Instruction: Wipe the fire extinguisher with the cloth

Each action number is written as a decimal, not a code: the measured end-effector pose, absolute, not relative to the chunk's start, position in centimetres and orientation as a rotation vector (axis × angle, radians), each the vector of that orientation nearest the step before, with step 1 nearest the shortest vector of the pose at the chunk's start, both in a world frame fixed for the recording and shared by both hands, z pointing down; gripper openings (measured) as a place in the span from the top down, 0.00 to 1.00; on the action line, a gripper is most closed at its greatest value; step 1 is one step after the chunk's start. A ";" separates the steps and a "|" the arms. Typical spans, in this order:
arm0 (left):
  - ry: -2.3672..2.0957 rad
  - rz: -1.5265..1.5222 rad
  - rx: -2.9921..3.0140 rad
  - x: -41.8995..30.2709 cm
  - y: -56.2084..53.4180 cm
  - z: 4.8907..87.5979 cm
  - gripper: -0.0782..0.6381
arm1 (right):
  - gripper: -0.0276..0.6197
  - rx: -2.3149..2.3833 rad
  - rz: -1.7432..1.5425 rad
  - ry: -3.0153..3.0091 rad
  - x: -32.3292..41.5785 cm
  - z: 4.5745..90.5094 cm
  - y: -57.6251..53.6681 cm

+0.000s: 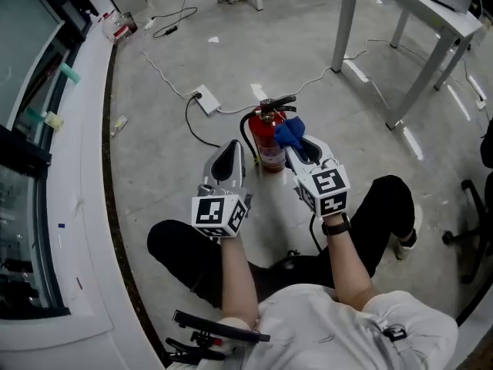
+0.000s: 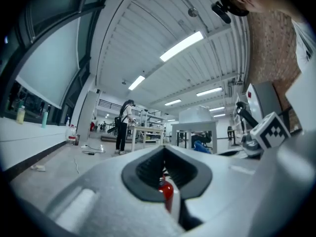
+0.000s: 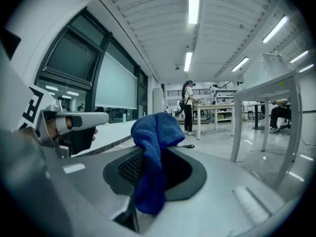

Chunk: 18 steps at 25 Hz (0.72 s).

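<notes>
A red fire extinguisher point(image 1: 267, 142) with a black handle and hose stands upright on the concrete floor, just ahead of both grippers. My right gripper point(image 1: 299, 146) is shut on a blue cloth point(image 1: 290, 132), which bunches above the jaws point(image 3: 156, 132) and touches the extinguisher's upper right side. My left gripper point(image 1: 233, 149) hovers to the extinguisher's left, jaws together and holding nothing. In the left gripper view only a red sliver of the extinguisher point(image 2: 166, 191) shows through the narrow slit between the pads.
A white power strip point(image 1: 206, 99) with trailing cables lies on the floor beyond the extinguisher. White table legs point(image 1: 344, 21) stand at the back right, and a chair base point(image 1: 464, 233) at the right. A white ledge point(image 1: 85, 129) runs along the left. A person point(image 3: 188, 107) stands far off.
</notes>
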State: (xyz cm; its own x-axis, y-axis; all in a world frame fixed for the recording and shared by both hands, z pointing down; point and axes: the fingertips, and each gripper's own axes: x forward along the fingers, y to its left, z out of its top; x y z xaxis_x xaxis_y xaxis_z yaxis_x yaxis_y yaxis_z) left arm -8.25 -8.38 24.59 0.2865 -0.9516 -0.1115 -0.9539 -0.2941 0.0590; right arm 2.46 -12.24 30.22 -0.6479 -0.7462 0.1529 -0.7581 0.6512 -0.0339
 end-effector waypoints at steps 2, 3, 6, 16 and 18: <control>1.823 0.174 -2.549 -8.7 -9.2 25.6 0.89 | 0.81 1.294 0.130 -2.668 2.2 32.0 -13.2; 1.802 0.161 -2.574 -8.9 -9.6 26.0 0.89 | 0.81 1.310 0.122 -2.632 1.8 32.8 -13.7; 1.737 0.104 -2.626 -9.9 -11.0 26.9 0.89 | 0.82 1.340 0.073 -2.537 -0.3 34.8 -15.6; 1.753 0.238 -2.682 -15.3 -13.2 28.6 0.89 | 0.82 1.235 -0.170 -2.176 -9.9 42.5 -20.7; 1.748 0.227 -2.695 -16.0 -13.6 29.1 0.89 | 0.82 1.210 -0.199 -2.141 -11.2 44.8 -19.8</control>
State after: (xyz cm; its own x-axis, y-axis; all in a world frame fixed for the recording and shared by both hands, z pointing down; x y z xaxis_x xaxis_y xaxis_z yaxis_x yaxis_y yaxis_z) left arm -16.04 -13.61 29.09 0.4019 -0.9126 -0.0752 -0.9015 -0.4087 0.1425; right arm -11.17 -19.81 44.75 -0.3526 -0.8084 0.4713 -0.7078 0.5599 0.4308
